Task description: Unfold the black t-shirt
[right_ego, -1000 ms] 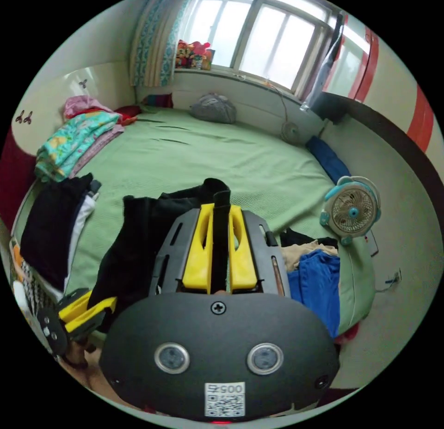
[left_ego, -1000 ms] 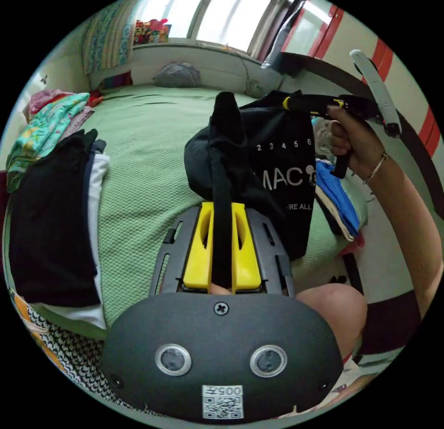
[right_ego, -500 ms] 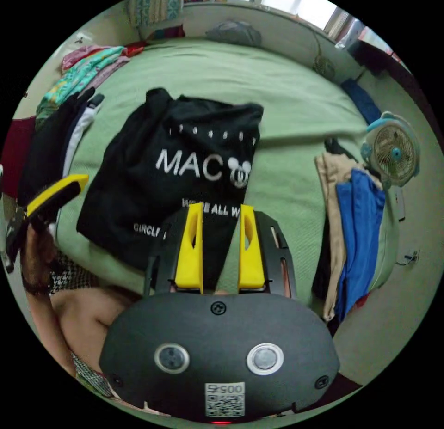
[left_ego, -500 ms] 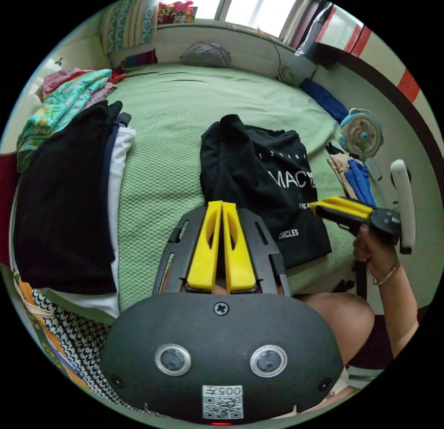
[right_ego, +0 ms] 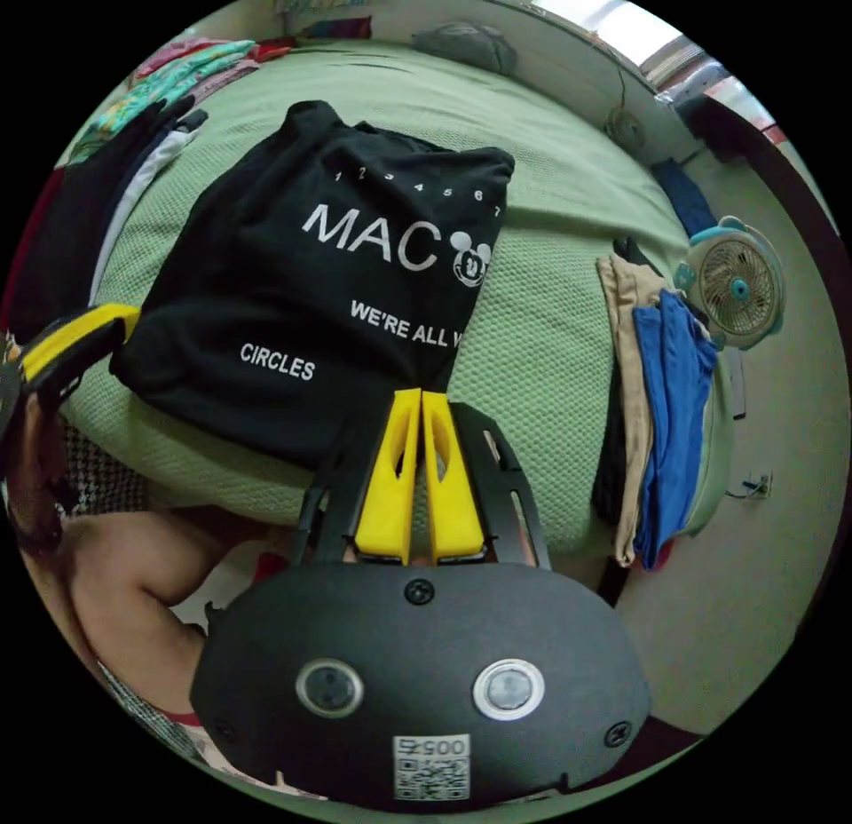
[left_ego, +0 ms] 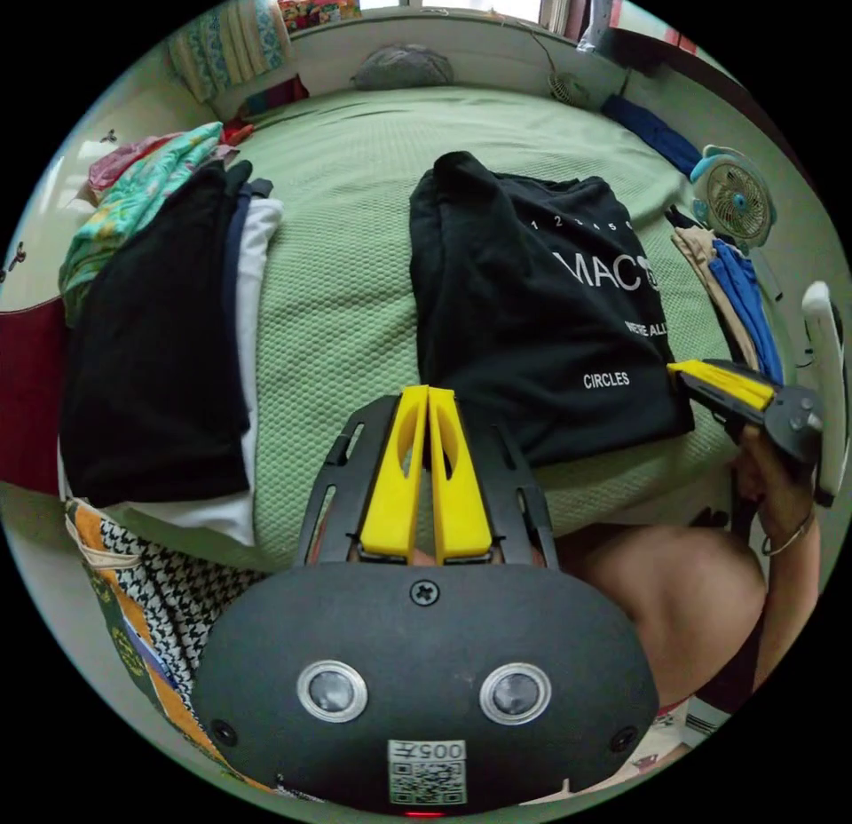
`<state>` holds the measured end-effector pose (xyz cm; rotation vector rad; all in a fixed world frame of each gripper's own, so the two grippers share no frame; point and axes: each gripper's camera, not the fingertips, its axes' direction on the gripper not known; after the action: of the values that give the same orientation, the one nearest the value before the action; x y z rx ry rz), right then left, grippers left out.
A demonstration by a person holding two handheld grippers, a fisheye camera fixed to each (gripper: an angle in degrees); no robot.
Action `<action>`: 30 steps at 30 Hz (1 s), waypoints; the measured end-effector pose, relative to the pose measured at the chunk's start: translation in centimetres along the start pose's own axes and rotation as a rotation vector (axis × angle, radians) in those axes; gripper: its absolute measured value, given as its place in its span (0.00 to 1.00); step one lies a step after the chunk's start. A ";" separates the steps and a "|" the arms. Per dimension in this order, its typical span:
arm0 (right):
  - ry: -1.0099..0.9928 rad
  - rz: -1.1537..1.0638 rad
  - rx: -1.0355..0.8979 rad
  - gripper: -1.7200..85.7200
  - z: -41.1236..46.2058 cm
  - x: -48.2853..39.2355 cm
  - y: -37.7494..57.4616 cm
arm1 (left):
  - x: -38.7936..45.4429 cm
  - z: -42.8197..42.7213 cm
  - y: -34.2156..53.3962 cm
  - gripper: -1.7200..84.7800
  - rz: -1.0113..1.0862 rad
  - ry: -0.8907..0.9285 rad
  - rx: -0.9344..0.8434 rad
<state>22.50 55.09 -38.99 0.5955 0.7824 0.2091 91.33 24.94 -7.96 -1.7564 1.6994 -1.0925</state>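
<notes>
Left gripper (left_ego: 428,398) fingers clenched on nothing, right gripper (right_ego: 421,402) likewise, black t-shirt (right_ego: 328,265) flat near bed (left_ego: 346,265) edge.

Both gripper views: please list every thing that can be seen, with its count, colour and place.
T-shirt: one, black with white print, flat on the bed.
Bed: one, green cover.
Clothes stack: one, black on top, bed's left side.
Blue and beige clothes: one pile, bed's right edge.
Fan: one, teal and white, beside that pile.
Grey bundle: one, far end of bed.
Left gripper: yellow jaws together, near the t-shirt's edge.
Right gripper: yellow jaws together, at the hem.
Hand: one, holding the right gripper.
</notes>
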 end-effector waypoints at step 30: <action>-0.152 0.162 0.262 0.01 -0.2 1.3 5.1 | 5.7 -5.9 6.1 0.02 -0.048 0.035 0.106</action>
<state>23.46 59.82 -36.94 0.9141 0.6179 0.2084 82.51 19.73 -8.07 -1.7302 1.5964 -1.2180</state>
